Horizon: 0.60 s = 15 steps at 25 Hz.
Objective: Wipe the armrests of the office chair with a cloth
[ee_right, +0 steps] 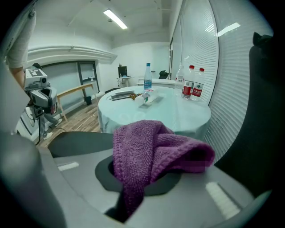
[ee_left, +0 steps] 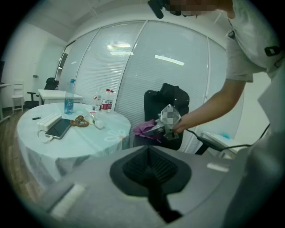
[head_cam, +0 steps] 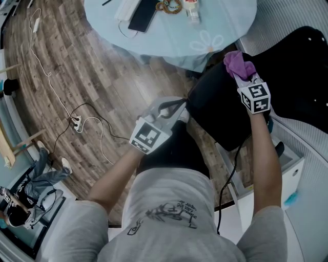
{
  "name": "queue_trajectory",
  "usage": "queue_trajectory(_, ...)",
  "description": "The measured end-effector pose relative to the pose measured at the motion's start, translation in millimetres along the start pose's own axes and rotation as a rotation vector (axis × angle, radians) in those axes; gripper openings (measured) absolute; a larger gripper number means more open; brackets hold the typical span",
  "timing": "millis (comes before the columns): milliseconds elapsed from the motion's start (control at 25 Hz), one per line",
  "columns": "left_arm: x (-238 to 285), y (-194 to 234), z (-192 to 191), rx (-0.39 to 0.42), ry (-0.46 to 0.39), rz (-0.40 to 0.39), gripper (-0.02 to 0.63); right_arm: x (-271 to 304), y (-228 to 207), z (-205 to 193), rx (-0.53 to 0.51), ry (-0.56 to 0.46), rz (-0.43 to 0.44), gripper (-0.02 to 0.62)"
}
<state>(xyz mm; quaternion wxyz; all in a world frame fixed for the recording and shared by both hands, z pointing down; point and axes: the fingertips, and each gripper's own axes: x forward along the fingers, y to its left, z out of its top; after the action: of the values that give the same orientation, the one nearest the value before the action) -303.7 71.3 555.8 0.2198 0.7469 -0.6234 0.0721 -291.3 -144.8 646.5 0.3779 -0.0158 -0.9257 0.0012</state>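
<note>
A purple knitted cloth (head_cam: 237, 63) is bunched in my right gripper (head_cam: 246, 77), which is shut on it above the far edge of the black office chair's seat (head_cam: 218, 115). The chair's backrest (head_cam: 302, 66) rises to the right. In the right gripper view the cloth (ee_right: 151, 147) spills out of the jaws and hides the fingertips, with the dark seat (ee_right: 80, 142) below left. My left gripper (head_cam: 177, 106) hovers at the seat's left edge, shut and holding nothing. From the left gripper view, the right gripper (ee_left: 167, 124) and the cloth (ee_left: 144, 130) show in front of the chair (ee_left: 164, 104).
A round table with a pale blue cover (head_cam: 205, 30) stands just beyond the chair, carrying a phone (head_cam: 143, 14) and bottles (ee_right: 191, 89). A power strip with cables (head_cam: 77, 123) lies on the wood floor at left. A white cabinet (head_cam: 292, 174) sits at right.
</note>
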Motion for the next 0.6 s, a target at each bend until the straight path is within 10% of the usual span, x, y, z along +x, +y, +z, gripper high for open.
queue_trajectory(600,-1,1,4,-0.001,-0.005,0.007,0.002,-12,110,-2,-0.085,-0.037,0.109,0.037)
